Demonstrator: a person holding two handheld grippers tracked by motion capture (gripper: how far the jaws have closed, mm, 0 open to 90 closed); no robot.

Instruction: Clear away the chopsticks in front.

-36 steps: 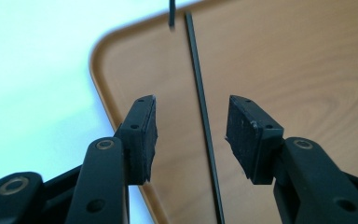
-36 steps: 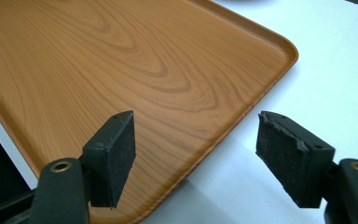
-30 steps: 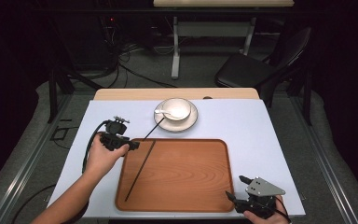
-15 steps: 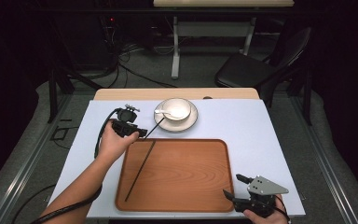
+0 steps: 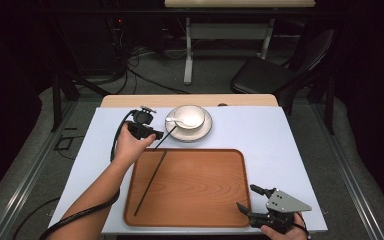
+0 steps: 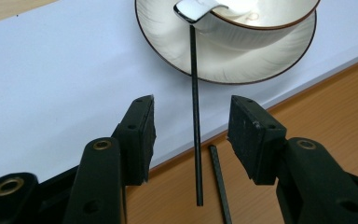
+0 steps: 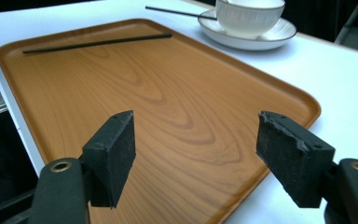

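tray: lying at the table's near edge
saucer: sitting just behind the tray
bowl: sitting on the saucer
one chopstick: lying in the tray's left part
other chopstick: leaning on the saucer's rim

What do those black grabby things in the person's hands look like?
Each of the two black tongs has two chunky jaws tipped with flat, rough black pads, and brass-coloured screw rings sit near the base of the arms. The right tongs carry a grey three-cornered plate dotted with small holes on top. A thick black cable loops away from the left tongs and runs back under the forearm. No sleeves show.
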